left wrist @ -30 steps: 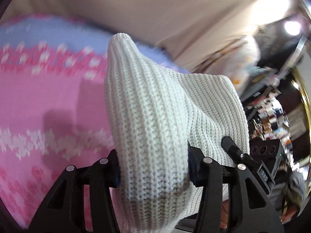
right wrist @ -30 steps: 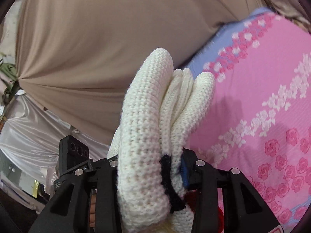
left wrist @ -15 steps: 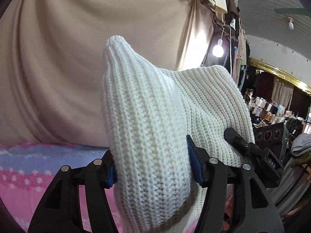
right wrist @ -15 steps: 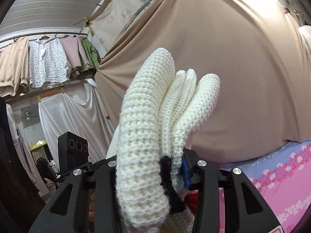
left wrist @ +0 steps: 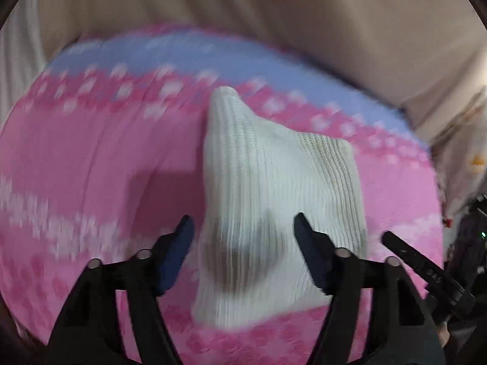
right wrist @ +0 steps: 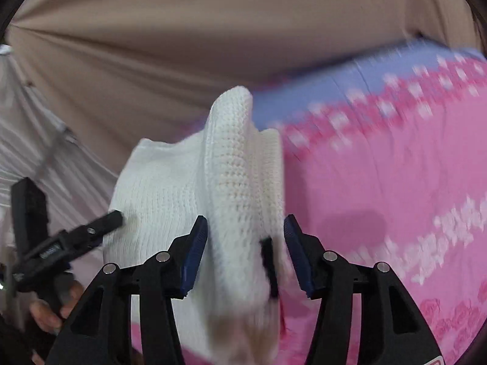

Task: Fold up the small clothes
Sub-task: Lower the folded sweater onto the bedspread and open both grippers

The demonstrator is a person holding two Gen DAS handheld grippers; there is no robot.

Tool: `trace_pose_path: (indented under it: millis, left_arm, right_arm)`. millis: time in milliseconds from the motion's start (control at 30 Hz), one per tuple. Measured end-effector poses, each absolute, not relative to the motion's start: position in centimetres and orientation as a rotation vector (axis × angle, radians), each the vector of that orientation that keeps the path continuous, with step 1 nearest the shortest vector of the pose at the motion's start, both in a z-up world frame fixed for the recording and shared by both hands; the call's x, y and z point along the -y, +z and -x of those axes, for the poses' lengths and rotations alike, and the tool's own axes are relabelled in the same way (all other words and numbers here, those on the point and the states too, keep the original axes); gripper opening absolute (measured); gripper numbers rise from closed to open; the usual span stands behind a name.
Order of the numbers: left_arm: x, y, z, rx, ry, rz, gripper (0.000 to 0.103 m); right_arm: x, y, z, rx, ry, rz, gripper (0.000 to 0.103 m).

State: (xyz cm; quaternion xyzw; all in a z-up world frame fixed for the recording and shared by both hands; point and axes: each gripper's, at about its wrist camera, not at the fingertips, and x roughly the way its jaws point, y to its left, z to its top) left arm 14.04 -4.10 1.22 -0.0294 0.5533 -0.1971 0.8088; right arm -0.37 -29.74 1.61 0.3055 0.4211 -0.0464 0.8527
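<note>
Bedspread (left wrist: 91, 167), pink with rows of white and rose flowers and a blue band at the far edge, fills most of both views. It is smeared by motion, so the pattern is hard to read. Behind it hangs a tan curtain (left wrist: 274, 15); the room to its sides is cut off by the round lens edge.

White knit (left wrist: 274, 182) lies folded in thick layers on the bedspread near the blue band. Its near end is hidden behind the black fingers and its lower part is blurred. It is cream and ribbed, and one corner rises to a soft peak. Dark finger shadows fall across it.

From the left wrist, the left gripper (left wrist: 243, 217) stands apart with the knit between its jaws. The jaws have just been closing a little, yet pink shows between one pad and the cloth. From the right wrist, the right gripper (right wrist: 246, 218) sits close on either side of a rolled fold; I cannot tell whether its pads press it.

A black trim (right wrist: 269, 261) runs down that fold.
</note>
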Motion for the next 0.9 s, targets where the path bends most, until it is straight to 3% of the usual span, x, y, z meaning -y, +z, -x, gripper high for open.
trace_pose_path:
  millis: [33, 100, 200, 267, 333, 367, 400, 500, 567, 600, 633, 700, 833, 900]
  left_arm:
    - [2.5, -1.1, -13.5, -1.245, -0.401, 0.138, 0.054]
    - [0.1, -1.6, -11.7, -1.232, -0.375, 0.224, 0.057]
    - [-0.8, 0.2, -9.6, -1.165, -0.359, 0.225, 0.067]
    - [-0.3, 1.1, -9.3, -1.127, -0.359, 0.2, 0.068]
    - [0.5, 1.1, -9.4, -1.113, -0.352, 0.159, 0.083]
    - [1.1, 0.6, -9.4, -1.113, -0.339, 0.135, 0.085]
    - [0.9, 0.1, -9.6, -1.125, -0.323, 0.121, 0.085]
    - [0.0, -2.7, -9.9, -1.202, -0.303, 0.152, 0.085]
    - [-0.8, -4.2, -9.8, -1.239, -0.274, 0.157, 0.081]
    - [-1.0, -4.8, -9.7, -1.254, -0.264, 0.14, 0.074]
    - [-1.1, -5.6, -9.7, -1.276, -0.257, 0.122, 0.067]
    - [-1.4, -6.9, -9.7, -1.327, -0.268, 0.157, 0.061]
    - [-0.9, -6.9, -9.2, -1.316, -0.241, 0.126, 0.061]
    - [-0.7, -7.3, -9.2, -1.33, -0.226, 0.127, 0.063]
  right_arm:
    - [30.4, -1.6, 1.0, -0.968, -0.143, -0.674, 0.029]
    - [31.9, -4.5, 4.4, -0.987, -0.154, -0.845, 0.029]
    - [31.4, -2.6, 7.2, -0.951, -0.14, -0.788, 0.029]
    - [30.4, -0.9, 7.4, -0.925, -0.1, -0.739, 0.029]
    - [28.7, 0.4, 6.3, -0.919, -0.052, -0.68, 0.029]
    - [27.7, 0.1, 5.3, -0.936, -0.031, -0.644, 0.029]
    - [26.7, -0.3, 4.0, -0.963, -0.02, -0.599, 0.03]
    - [25.9, -2.7, 1.5, -1.051, -0.038, -0.565, 0.046]
    - [25.8, -4.3, 0.7, -1.089, -0.039, -0.589, 0.046]
    - [25.7, -5.1, 0.4, -1.111, -0.043, -0.584, 0.039]
    - [25.7, -5.6, 0.1, -1.124, -0.037, -0.581, 0.025]
    - [25.9, -5.2, -0.2, -1.11, -0.033, -0.589, 0.012]
    - [25.6, -0.8, 0.1, -1.008, -0.026, -0.513, 0.011]
    - [25.2, -2.1, -0.5, -1.063, -0.054, -0.447, 0.011]
